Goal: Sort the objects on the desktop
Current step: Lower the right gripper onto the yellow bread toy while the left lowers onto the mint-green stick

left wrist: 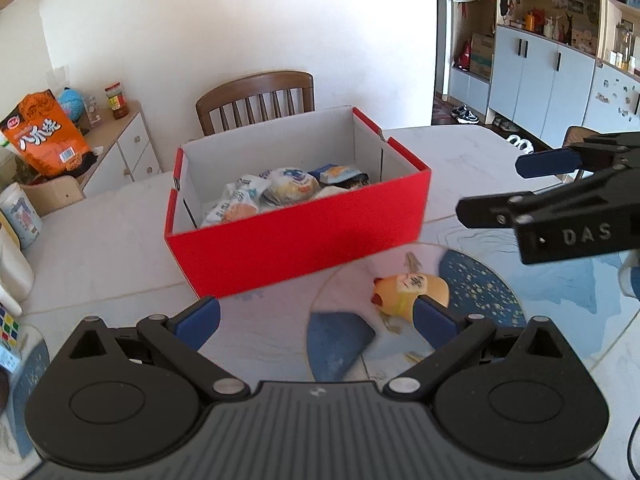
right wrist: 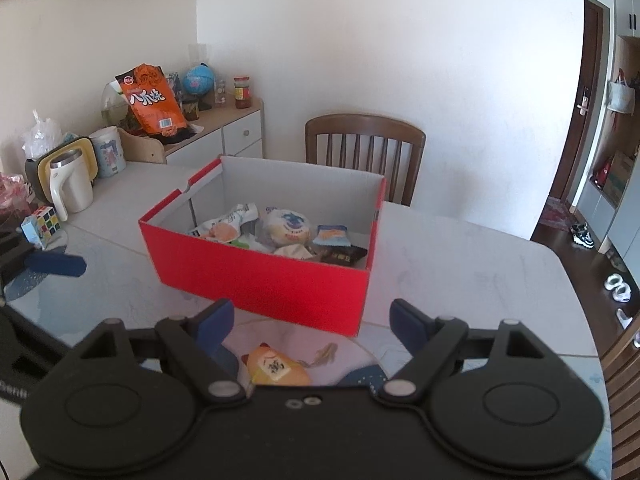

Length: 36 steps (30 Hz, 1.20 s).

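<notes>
In the left wrist view the left tool (left wrist: 316,322) stands open at the bottom of the frame, its blue pads spread wide with nothing between them. A small yellow-orange toy (left wrist: 408,290) lies on the pale bench (left wrist: 100,232) just above the right-hand pad, at lower centre right of the frame, on a round mat with blue patches (left wrist: 480,284). Whether the pad touches the toy cannot be told. Above it, at centre frame, sits the red box (left wrist: 296,236), open at the top and holding several wrapped snack packets (left wrist: 280,192). The right tool (left wrist: 500,188) reaches in from the right edge of that frame, its jaws apart and empty

In the right wrist view the right tool (right wrist: 310,320) is also open, and the toy (right wrist: 276,368) lies low between its pads, touching neither, partly hidden by the tool's body. The red box (right wrist: 264,276) stands just above it at centre frame. At the left edge are a puzzle cube (right wrist: 44,220) and a white mug (right wrist: 72,184). A wooden chair (right wrist: 364,148) stands behind the box
</notes>
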### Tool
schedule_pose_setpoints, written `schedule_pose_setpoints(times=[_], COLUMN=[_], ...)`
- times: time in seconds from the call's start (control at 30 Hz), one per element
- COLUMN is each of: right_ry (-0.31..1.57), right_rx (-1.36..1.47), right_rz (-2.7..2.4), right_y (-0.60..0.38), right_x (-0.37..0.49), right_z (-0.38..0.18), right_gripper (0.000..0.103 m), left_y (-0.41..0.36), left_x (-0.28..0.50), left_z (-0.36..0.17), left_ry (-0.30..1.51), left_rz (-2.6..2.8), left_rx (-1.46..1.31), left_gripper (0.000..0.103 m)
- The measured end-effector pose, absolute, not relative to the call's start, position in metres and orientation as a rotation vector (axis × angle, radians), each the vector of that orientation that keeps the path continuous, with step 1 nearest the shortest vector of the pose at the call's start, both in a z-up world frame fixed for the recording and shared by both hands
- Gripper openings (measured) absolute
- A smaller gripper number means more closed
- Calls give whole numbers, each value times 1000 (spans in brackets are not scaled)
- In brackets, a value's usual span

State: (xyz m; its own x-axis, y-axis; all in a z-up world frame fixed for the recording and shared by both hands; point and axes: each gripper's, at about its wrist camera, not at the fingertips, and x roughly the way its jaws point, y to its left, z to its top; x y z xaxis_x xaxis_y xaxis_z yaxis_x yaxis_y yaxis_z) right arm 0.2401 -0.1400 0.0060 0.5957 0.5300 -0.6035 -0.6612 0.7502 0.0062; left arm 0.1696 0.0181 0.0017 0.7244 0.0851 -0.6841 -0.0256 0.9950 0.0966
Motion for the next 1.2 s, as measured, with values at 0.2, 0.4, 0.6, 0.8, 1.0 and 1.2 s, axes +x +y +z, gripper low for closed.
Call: schedule_pose_setpoints(times=[0.2, 0.4, 0.6, 0.8, 1.0, 1.2], right_ry=[627, 626, 636, 646, 658, 669], right_rx=[-226, -221, -222, -236, -249, -250], right_rz=[704, 709, 711, 726, 730, 744], right_y=[-144, -150, -153, -152, -150, -149], right_x=[237, 234, 231, 228, 228, 232], right_z=[0, -6, -16, -29, -40, -49], right_gripper=[85, 85, 85, 85, 85, 85], left_y=[7, -1, -7, -14, -21, -33], left_x=[161, 153, 147, 141, 133, 127], left_z=[-6, -11, -20, -36, -50, -66], left_ry=[768, 757, 765, 771, 770, 777], left_rz=[67, 59, 45, 33, 25, -4], left_rx=[79, 53, 36, 29, 25, 20], left_gripper=[103, 103, 103, 103, 103, 103])
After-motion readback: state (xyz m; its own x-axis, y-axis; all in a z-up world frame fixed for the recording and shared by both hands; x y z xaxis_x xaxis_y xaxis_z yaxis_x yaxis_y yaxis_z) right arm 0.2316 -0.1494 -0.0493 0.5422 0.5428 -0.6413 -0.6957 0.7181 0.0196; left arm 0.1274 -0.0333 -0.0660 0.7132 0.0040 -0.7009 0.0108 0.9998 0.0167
